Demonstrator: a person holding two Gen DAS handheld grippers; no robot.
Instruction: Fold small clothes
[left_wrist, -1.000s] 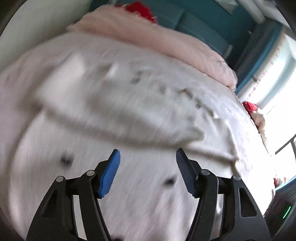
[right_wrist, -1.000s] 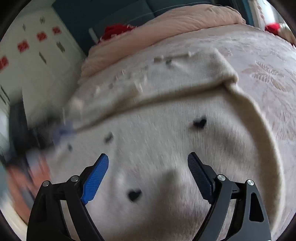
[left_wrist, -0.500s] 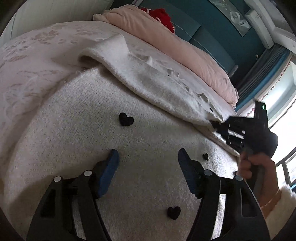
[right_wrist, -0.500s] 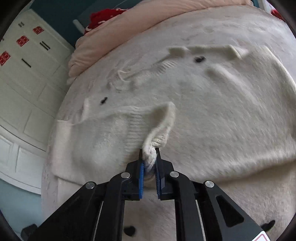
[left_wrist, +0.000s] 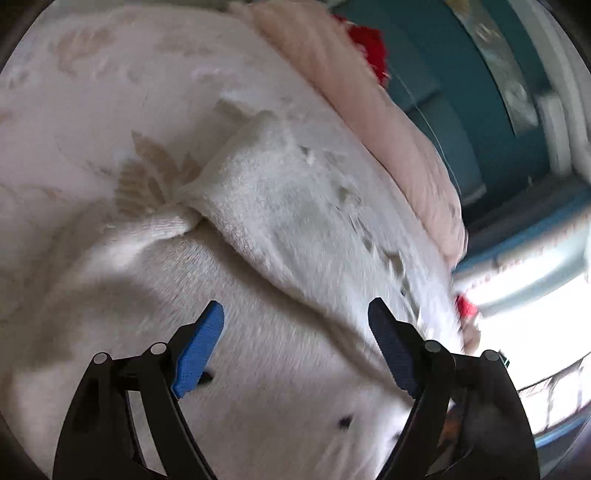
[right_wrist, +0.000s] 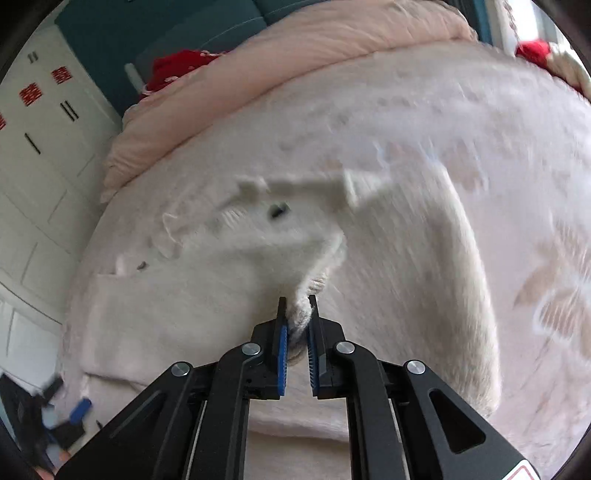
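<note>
Left gripper (left_wrist: 295, 325): jaws opening, wide apart, nothing between them, hovering over the sweater (left_wrist: 295, 206). The sweater lies spread on the bed (left_wrist: 74, 110), one part folded over. Right gripper (right_wrist: 297, 310): jaws nearly closed, pinching the sweater's ribbed cuff (right_wrist: 306, 295), lifting the sleeve.

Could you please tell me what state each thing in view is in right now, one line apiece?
Cream sweater: spread on the bed, partly folded, one ribbed edge lifted.
Right tool: shut on the sweater's ribbed edge.
Left tool: jaws opening, nothing between them, above the sweater.
Pink duvet: bunched along the head of the bed.
Floral bedspread: lying flat under the sweater.
</note>
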